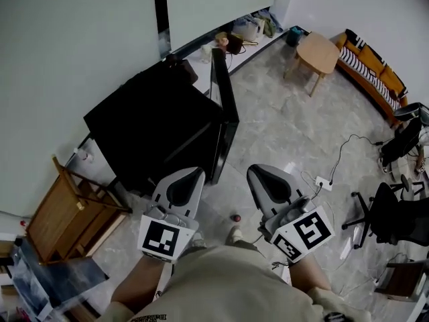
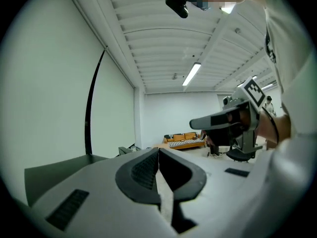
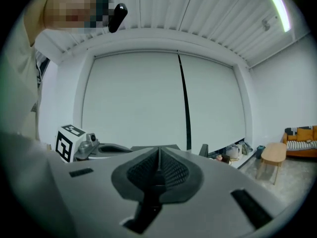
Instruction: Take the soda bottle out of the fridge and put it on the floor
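**Head view**
- Black fridge [image 1: 154,123] against the pale wall, with the fridge door [image 1: 224,106] swung open at its right side and seen edge-on.
- Task item: soda bottle [image 1: 235,217], seen from above as a small red-topped spot. Down on the floor [image 1: 281,133] in front of the fridge, near the open door's lower corner, clear of both tools.
- Tool 1: left gripper [image 1: 194,174], held in front of the fridge with its tip at the fridge's front edge. Jaws together, nothing between.
- Tool 2: right gripper [image 1: 257,173], held in front of the fridge, to the right of the door. Jaws together, empty.
- Surroundings: wooden rack [image 1: 67,213] just beside the fridge's left side; round table [image 1: 318,52] and sofa [image 1: 372,72] well apart from the fridge, off to its right.

**Left gripper view**
- Pads [image 2: 148,170] closed against each other along one seam, clamped on nothing.
- Right gripper alongside, its marker cube [image 2: 252,90] facing the camera.
- Sofa at the far wall.

**Right gripper view**
- Pads [image 3: 171,172] fully together, nothing held.
- Round table and sofa at the right edge.
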Motion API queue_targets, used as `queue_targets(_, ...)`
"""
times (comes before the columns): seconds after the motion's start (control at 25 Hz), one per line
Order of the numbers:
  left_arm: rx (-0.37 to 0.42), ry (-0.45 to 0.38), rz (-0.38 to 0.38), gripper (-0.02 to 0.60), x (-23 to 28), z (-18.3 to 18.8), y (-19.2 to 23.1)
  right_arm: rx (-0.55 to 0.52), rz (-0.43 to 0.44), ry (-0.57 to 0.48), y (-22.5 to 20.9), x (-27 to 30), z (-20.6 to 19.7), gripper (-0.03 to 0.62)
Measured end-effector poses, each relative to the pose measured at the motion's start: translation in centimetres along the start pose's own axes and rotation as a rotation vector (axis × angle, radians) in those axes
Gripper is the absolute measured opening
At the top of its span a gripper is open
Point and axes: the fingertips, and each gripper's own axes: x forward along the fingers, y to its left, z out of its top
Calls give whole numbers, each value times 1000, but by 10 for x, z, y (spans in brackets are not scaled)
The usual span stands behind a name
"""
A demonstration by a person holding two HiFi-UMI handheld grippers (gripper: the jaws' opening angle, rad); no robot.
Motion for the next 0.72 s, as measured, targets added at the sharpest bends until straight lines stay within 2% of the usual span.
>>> queue_targets(0.2,95,-35,22,8,-18,25,10,-102,23,-64,18,-6,41,5)
queue_targets(0.36,152,-56,18,8,-33,42,10,-120,11,-113,27,-12,59,5)
queue_targets(0.48,164,-76,15,8,-39,54,8,-126,23,-132,33,-16,67,0)
queue_targets(0.72,140,-89,19,8,-47,63,7,-149,37,-125,43,-18,70,0)
